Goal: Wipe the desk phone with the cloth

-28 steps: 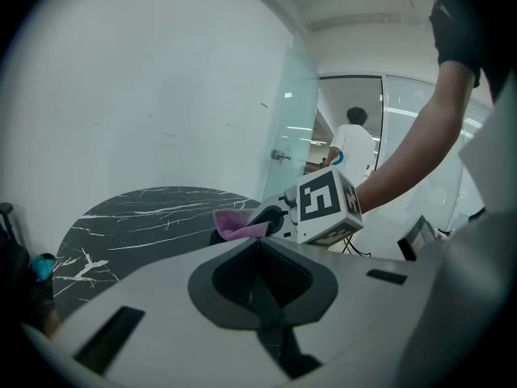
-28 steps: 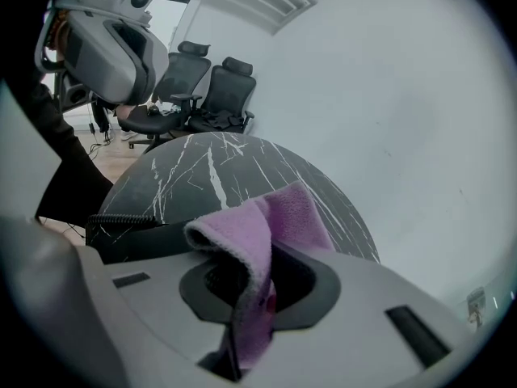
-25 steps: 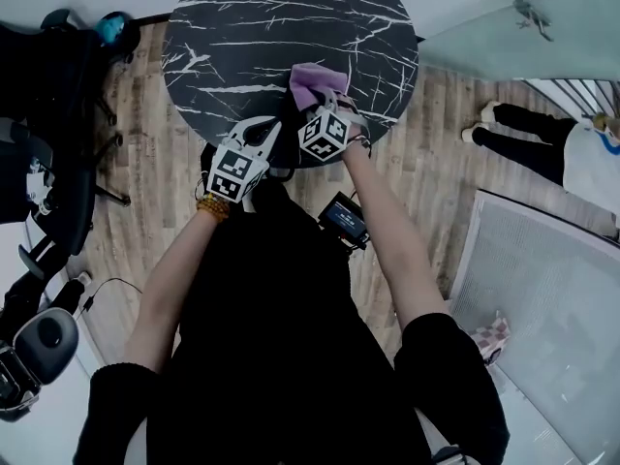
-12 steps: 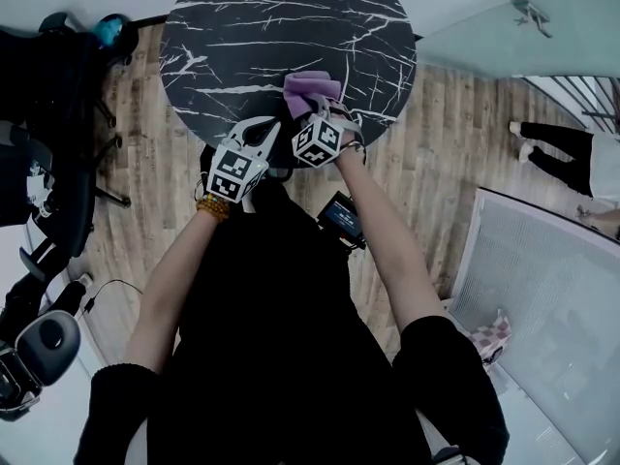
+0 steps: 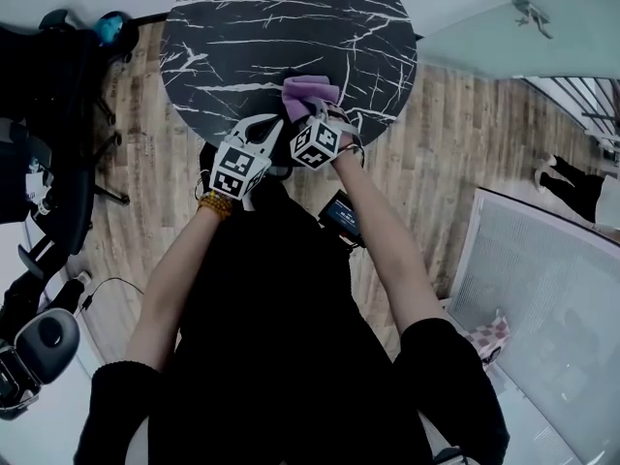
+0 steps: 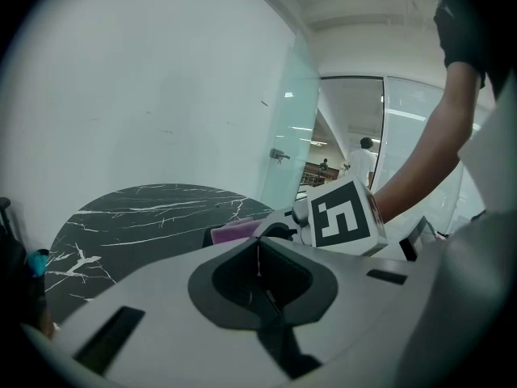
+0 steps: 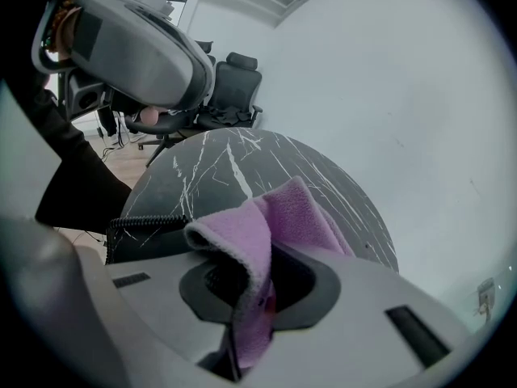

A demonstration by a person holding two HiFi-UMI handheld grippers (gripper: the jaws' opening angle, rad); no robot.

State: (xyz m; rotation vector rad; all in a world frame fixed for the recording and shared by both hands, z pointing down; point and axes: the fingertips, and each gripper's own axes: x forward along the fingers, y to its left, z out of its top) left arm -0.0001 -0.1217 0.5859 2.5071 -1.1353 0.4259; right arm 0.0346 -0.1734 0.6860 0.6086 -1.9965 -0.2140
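A purple cloth [image 5: 310, 92] lies bunched at the near edge of the round black marble table [image 5: 242, 27]. My right gripper [image 5: 316, 116] is shut on it; in the right gripper view the cloth [image 7: 279, 212] folds over the jaws of that gripper [image 7: 254, 285]. Beside it, a black coiled cord [image 7: 141, 223] and a dark part of the desk phone [image 7: 133, 247] show just left of the cloth. In the head view the phone is hidden under the grippers. My left gripper [image 5: 265, 130] hovers close to the left, shut, with nothing seen in it [image 6: 258, 255].
Black office chairs [image 5: 58, 114] stand left of the table on the wood floor. A glass partition [image 5: 513, 27] runs at the back right, a grey panel [image 5: 542, 298] lies at the right. A person [image 5: 581, 177] stands at the far right.
My right gripper and the cloth have shifted slightly left and toward me. The left gripper has barely moved. The person at the right has walked farther right.
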